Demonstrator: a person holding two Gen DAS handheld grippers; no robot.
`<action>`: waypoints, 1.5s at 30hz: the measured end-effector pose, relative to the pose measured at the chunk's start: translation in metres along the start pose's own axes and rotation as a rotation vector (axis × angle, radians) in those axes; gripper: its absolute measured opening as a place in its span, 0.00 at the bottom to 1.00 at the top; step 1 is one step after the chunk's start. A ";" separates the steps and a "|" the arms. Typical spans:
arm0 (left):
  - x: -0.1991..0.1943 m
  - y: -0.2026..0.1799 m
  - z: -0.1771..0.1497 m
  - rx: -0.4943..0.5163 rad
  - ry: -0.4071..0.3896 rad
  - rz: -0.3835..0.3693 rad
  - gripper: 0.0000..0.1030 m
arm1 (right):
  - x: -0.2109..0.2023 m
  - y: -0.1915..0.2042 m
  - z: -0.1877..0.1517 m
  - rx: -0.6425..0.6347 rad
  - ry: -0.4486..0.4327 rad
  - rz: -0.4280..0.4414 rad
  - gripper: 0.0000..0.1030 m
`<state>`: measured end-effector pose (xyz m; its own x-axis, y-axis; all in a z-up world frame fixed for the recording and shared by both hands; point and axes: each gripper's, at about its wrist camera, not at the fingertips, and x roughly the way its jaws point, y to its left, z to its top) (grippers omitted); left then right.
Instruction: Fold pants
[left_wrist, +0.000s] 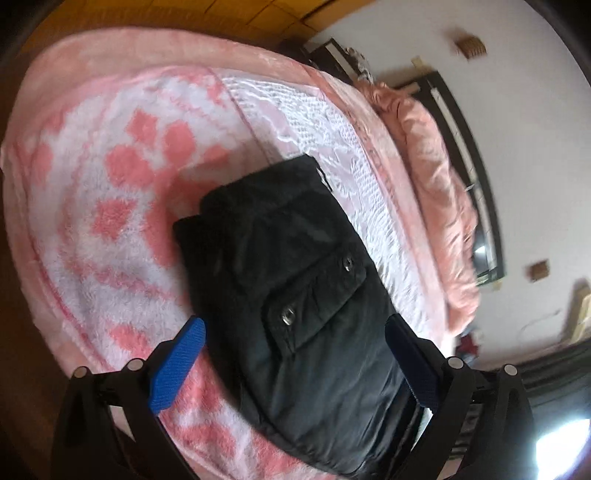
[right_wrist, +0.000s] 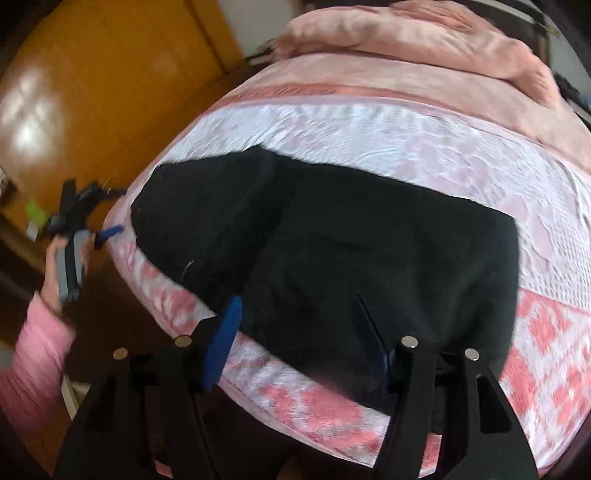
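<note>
Left wrist view: black pants (left_wrist: 295, 295) lie as a folded bundle on the blanket, running from the picture's centre toward 5 o'clock.
Pants surface: a flapped pocket (left_wrist: 314, 295) with two metal snaps faces up, about mid-bundle.
Left gripper (left_wrist: 295, 339): jaws wide apart, blue pads either side of the bundle's near end; whether the pad at 4 o'clock touches the cloth I cannot tell.
Right wrist view, pants (right_wrist: 332, 258): they fill the picture's middle as a dark, blurred mass near the blanket's edge.
Right gripper (right_wrist: 297, 317): jaws wide, holding nothing; one blue pad at 7 o'clock over the blanket edge, the other at 5 o'clock over the black cloth.
Left gripper from the right wrist view (right_wrist: 107, 232): seen at 9 o'clock, beside the bed, off the pants, gripped by a hand (right_wrist: 55, 280) in a pink sleeve.
Blanket (left_wrist: 122, 206): fluffy, pink and white, patterned, spread under the pants.
Bedding: a crumpled pink quilt (left_wrist: 436, 184) is heaped at 2 o'clock of the pants, along the bed's far side.
Surroundings: white wall (left_wrist: 517, 110) beyond the quilt; orange-brown wooden floor (right_wrist: 92, 110) at 10 o'clock in the right wrist view.
</note>
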<state>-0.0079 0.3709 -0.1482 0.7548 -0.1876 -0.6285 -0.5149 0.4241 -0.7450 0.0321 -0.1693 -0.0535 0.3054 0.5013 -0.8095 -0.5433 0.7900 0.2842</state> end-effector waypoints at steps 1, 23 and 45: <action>0.002 0.005 0.002 -0.014 -0.002 -0.025 0.95 | 0.009 0.005 0.004 -0.007 0.009 0.011 0.61; 0.059 0.039 0.018 -0.145 0.096 -0.200 0.96 | 0.036 -0.020 0.003 0.089 0.074 -0.015 0.61; 0.058 0.039 0.012 -0.347 0.114 -0.191 0.17 | 0.050 -0.043 -0.015 0.143 0.100 -0.039 0.68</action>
<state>0.0207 0.3870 -0.2110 0.8103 -0.3389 -0.4781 -0.4913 0.0518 -0.8695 0.0596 -0.1837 -0.1138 0.2408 0.4370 -0.8666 -0.4135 0.8540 0.3157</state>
